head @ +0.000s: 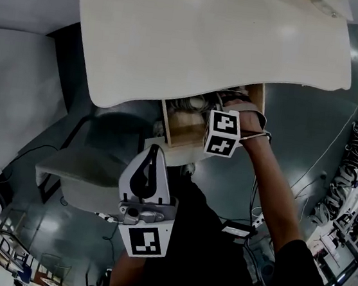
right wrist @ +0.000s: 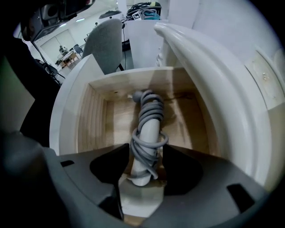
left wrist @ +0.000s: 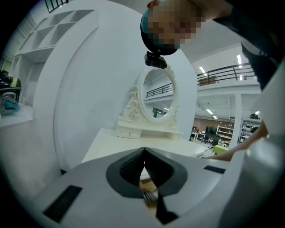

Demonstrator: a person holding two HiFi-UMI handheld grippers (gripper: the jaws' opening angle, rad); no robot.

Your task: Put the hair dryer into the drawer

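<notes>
The wooden drawer (right wrist: 95,120) stands pulled out under the white vanity top (head: 211,39). Inside it lies the hair dryer (right wrist: 148,129), its pale handle wound with a grey cord, reaching down toward the drawer floor. My right gripper (right wrist: 142,164) is inside the drawer with its jaws closed against that wrapped handle. In the head view only its marker cube (head: 222,133) and the hand behind it show at the drawer (head: 168,128). My left gripper (head: 154,148) hovers in front of the drawer, below its front edge, shut and holding nothing; its pads (left wrist: 133,167) meet.
An ornate white oval mirror (left wrist: 156,95) stands on the vanity top. A pale chair (head: 91,174) sits left of the drawer, close to my left gripper. Cables (head: 332,158) trail over the grey floor on the right, beside cluttered benches.
</notes>
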